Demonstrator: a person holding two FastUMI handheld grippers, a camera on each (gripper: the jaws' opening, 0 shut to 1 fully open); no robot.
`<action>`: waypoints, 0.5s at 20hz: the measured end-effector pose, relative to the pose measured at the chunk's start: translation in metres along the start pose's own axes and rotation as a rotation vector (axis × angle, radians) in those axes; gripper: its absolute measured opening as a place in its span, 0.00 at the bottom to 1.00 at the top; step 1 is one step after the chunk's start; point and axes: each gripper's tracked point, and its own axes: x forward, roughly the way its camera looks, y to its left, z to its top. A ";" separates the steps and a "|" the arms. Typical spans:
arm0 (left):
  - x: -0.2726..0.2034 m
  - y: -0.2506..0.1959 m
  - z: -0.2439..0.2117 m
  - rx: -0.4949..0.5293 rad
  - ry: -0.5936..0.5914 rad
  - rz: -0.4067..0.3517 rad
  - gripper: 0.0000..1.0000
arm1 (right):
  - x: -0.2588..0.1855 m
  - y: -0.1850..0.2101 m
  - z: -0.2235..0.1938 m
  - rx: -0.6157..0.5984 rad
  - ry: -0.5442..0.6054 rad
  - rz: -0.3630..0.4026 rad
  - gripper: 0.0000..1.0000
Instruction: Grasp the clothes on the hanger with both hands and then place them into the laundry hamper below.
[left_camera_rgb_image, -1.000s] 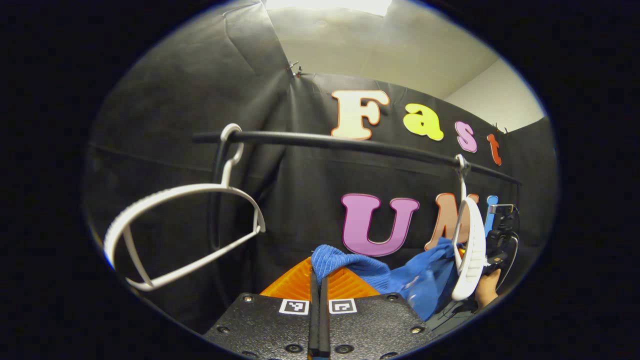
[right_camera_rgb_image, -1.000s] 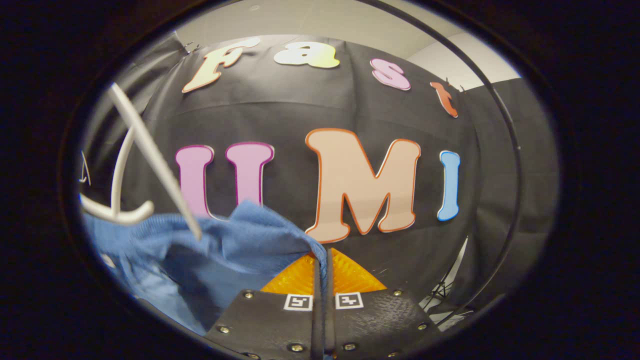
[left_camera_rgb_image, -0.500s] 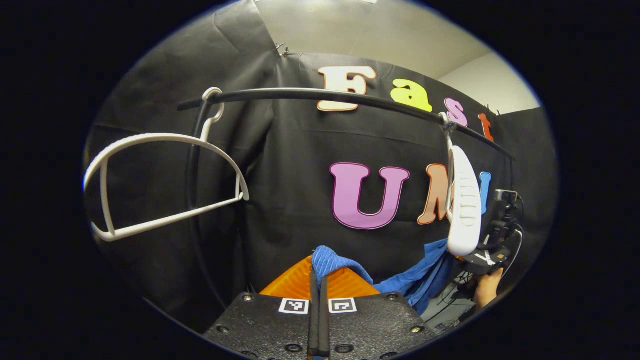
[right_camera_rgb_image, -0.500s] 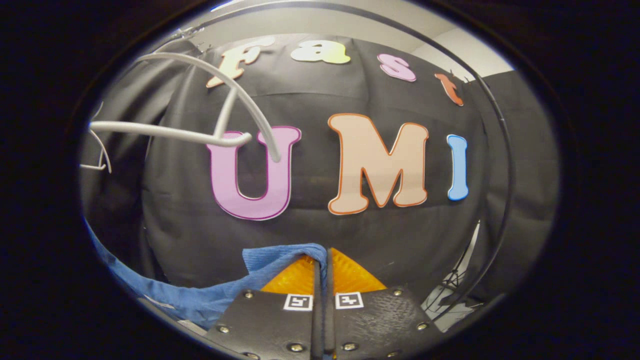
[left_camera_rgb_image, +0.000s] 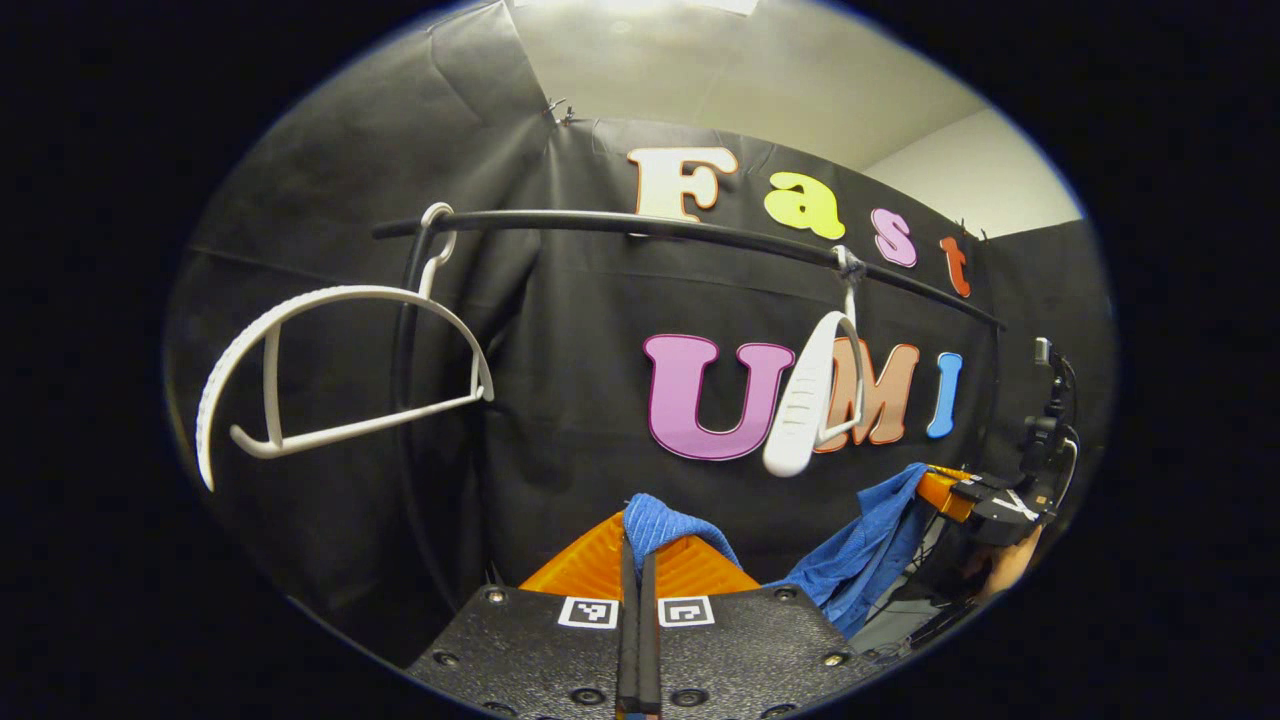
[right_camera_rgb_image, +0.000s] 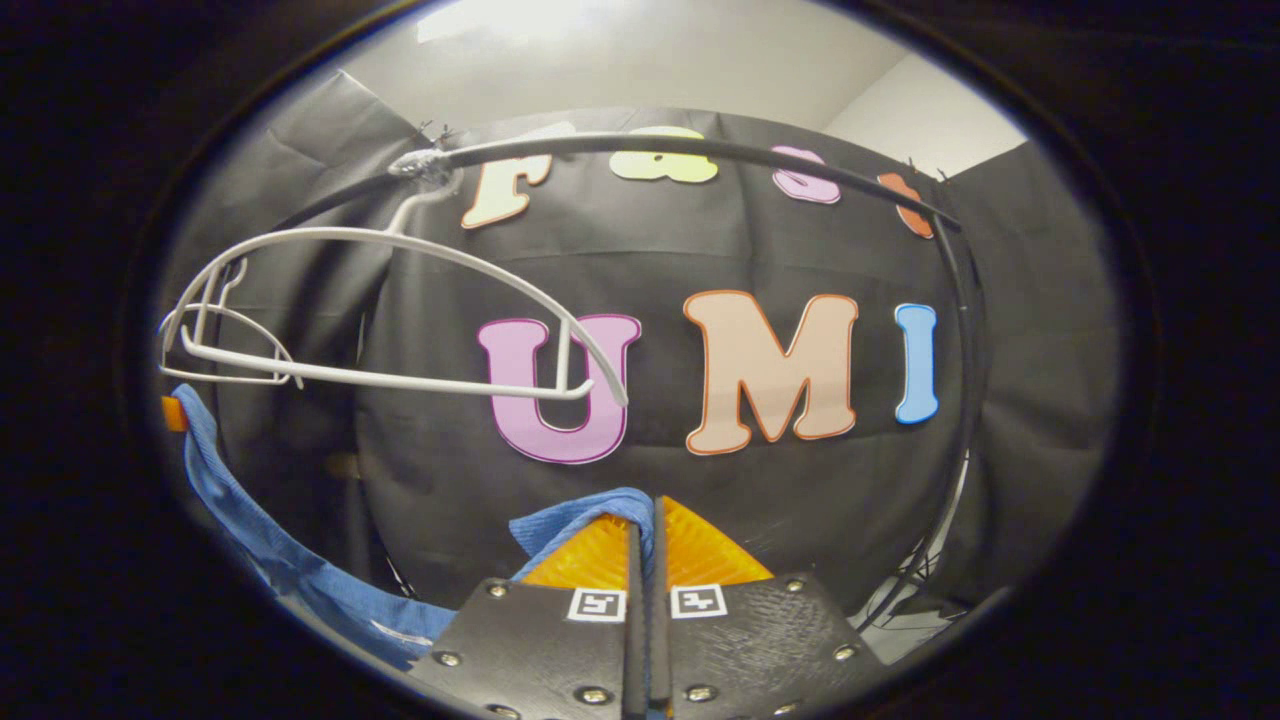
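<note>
**Inspector A:** What was the condition of the left gripper (left_camera_rgb_image: 637, 560)?

**Inspector B:** In the left gripper view its fingers were pressed together at 6 o'clock, pinching a fold of the blue garment (left_camera_rgb_image: 850, 560). The cloth bunched over the fingertips, then ran off toward 4 o'clock.

**Inspector A:** And the far end of that cloth?

**Inspector B:** It rose to the right gripper (left_camera_rgb_image: 960, 490), seen at about 4 o'clock with a hand (left_camera_rgb_image: 1005, 570) below it. Whether that end was gripped could not be told from this view.

**Inspector A:** The right gripper view?

**Inspector B:** The right gripper sat at 6 o'clock, fingers closed on a blue fold. The garment swept from there along the lower edge up to 9 o'clock.

**Inspector A:** Was the garment on a hanger?

**Inspector B:** No. It hung between the two grippers, below the black rail (left_camera_rgb_image: 690, 232). Two white hangers were hooked on that rail, both bare: the left hanger (left_camera_rgb_image: 340, 375) at 9 o'clock, the right hanger (left_camera_rgb_image: 808, 410) near centre, tilted and edge-on, just above the cloth but apart from it.

**Inspector A:** The hamper?

**Inspector B:** I could not locate it.
</note>
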 end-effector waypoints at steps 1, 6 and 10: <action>-0.002 -0.004 -0.002 -0.001 0.005 -0.009 0.00 | -0.009 0.000 0.003 0.003 -0.002 0.004 0.02; -0.009 -0.037 -0.016 -0.004 0.032 -0.058 0.00 | -0.044 0.010 0.007 -0.024 -0.002 0.032 0.03; -0.008 -0.059 -0.024 0.029 0.043 -0.067 0.00 | -0.066 0.023 0.008 -0.010 -0.001 0.067 0.03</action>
